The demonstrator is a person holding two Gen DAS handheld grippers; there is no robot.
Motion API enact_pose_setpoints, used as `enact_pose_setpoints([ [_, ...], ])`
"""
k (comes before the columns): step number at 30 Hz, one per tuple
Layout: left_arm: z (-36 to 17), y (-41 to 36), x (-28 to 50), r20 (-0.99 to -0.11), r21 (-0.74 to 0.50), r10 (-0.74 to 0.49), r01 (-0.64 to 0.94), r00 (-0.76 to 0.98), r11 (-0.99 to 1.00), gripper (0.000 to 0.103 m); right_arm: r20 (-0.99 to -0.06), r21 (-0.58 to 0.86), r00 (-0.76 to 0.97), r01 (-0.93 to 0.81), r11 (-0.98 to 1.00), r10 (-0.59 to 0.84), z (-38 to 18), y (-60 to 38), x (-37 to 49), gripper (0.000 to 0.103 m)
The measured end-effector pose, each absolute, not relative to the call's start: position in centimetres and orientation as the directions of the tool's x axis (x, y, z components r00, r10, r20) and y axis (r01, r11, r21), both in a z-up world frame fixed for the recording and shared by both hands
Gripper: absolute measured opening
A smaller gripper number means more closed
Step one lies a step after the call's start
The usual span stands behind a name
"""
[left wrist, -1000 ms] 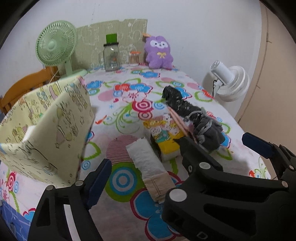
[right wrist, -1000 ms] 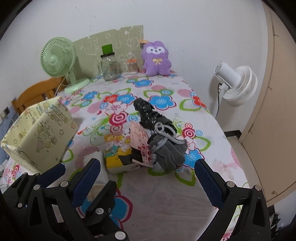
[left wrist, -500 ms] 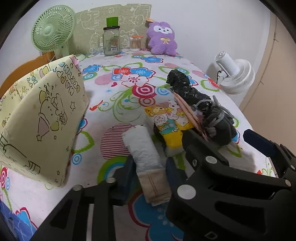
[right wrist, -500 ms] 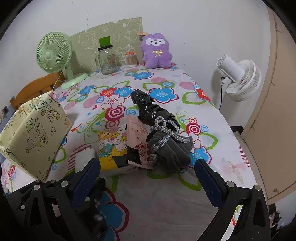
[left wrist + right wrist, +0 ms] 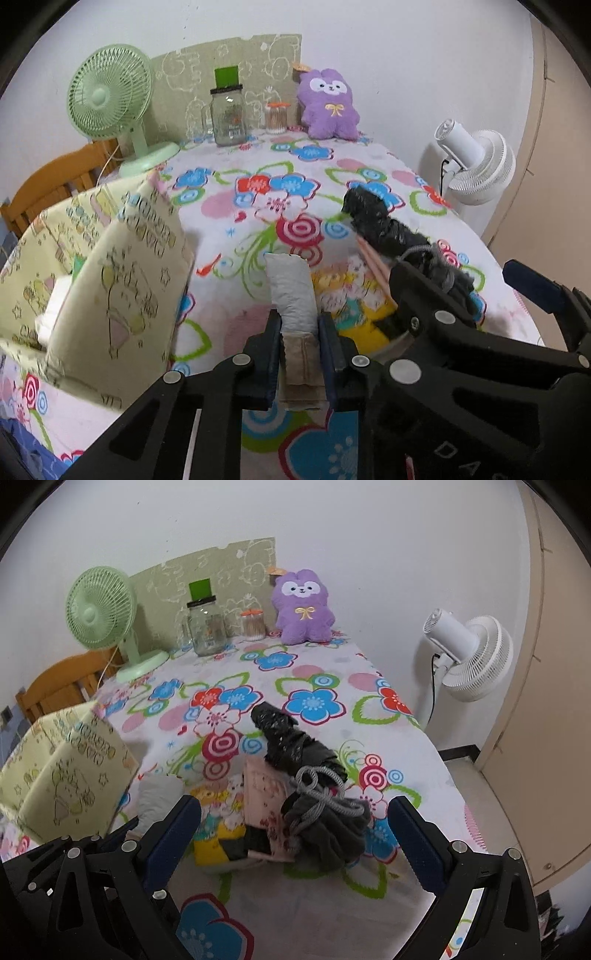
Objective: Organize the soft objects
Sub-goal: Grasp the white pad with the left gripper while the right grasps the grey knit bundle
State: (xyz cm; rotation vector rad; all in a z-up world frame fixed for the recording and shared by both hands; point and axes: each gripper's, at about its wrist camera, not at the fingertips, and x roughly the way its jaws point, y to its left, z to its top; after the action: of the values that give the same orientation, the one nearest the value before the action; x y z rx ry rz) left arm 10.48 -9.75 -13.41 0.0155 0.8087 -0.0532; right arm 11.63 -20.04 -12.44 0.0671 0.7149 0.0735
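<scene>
My left gripper (image 5: 300,343) has a rolled cloth (image 5: 291,291), white with a beige end, between its jaws, which are closing; both blue pads press on the beige end. My right gripper (image 5: 293,812) stands open just to the right, over a pile of soft things. The pile holds a yellow cartoon-print pack (image 5: 218,812), a pink patterned piece (image 5: 264,794), a grey drawstring pouch (image 5: 325,827) and a black bundle (image 5: 291,738). A pale yellow gift bag (image 5: 110,280) stands open at the left, with something white inside it.
At the back of the flowered tablecloth (image 5: 258,158) stand a green fan (image 5: 107,99), a glass jar (image 5: 227,118), a small swab pot (image 5: 277,118) and a purple plush (image 5: 328,107). A white fan (image 5: 469,653) stands off the table's right edge. A wooden chair (image 5: 59,683) is behind left.
The left jaws have gone from wide open to pressing on the beige end of the roll. The right gripper has stayed open over the pile.
</scene>
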Motion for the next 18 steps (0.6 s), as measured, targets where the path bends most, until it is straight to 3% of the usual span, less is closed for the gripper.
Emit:
enact_pose_setpoints([
  [14,-14.1,-11.7,13.3,-0.736,0.033,-0.042,0.098,0.675,0.995,0.018,-0.726,0.141,0.683,0.042,0.989,0.074,-14.3,-22.3,14.5,0.089],
  [18,-14.4,-11.8,13.5,-0.742,0.048,-0.029,0.096,0.67,0.994,0.017,-0.75,0.162,0.656,0.053,0.985,0.087,-15.1,-22.6,15.1,0.079],
])
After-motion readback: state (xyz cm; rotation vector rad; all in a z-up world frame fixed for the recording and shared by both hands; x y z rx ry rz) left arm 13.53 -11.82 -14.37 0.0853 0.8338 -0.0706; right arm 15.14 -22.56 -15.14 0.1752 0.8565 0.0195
